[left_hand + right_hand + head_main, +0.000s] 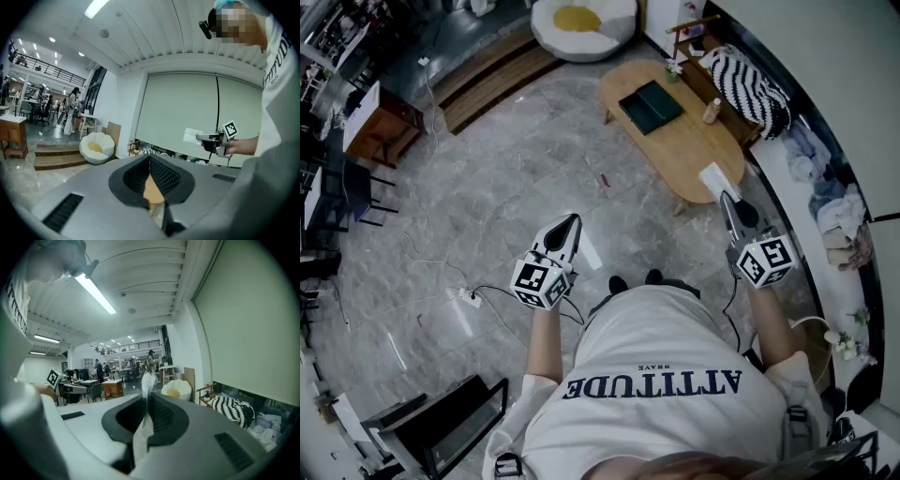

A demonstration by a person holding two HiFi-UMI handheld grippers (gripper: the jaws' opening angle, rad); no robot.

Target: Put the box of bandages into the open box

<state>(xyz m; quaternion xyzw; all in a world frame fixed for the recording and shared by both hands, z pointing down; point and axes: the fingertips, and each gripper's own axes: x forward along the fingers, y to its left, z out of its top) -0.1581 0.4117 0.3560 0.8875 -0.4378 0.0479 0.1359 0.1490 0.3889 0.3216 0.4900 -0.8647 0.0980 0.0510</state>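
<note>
White T-shirt point(666, 375) is filling the near edge of the head view; the person is standing on the floor side of the wooden coffee table point(694, 150).

Left gripper point(573, 220) is hovering over the grey marble floor point(506, 187), well short of the table's near end. Its jaws are meeting at the tips and gripping nothing.

Right gripper point(727, 200) is hanging just off the table's near end. Its jaws are clamping a flat white packet point(715, 178) by one edge. The packet is sticking out past the jaw tips and overlapping the table's near end in the head view; its height above the tabletop cannot be told. The right gripper view is showing it edge-on, thin and translucent, pinched between the pads.

Dark open box point(650, 106) is lying on the table's far half, well apart from the packet. A small bottle point(712, 111) is standing near the table's right edge, beside the box.

Striped cushion point(755, 80) is sitting just beyond the table's right side. A white beanbag with a yellow centre point(581, 23) is resting past the table's far end.
</note>
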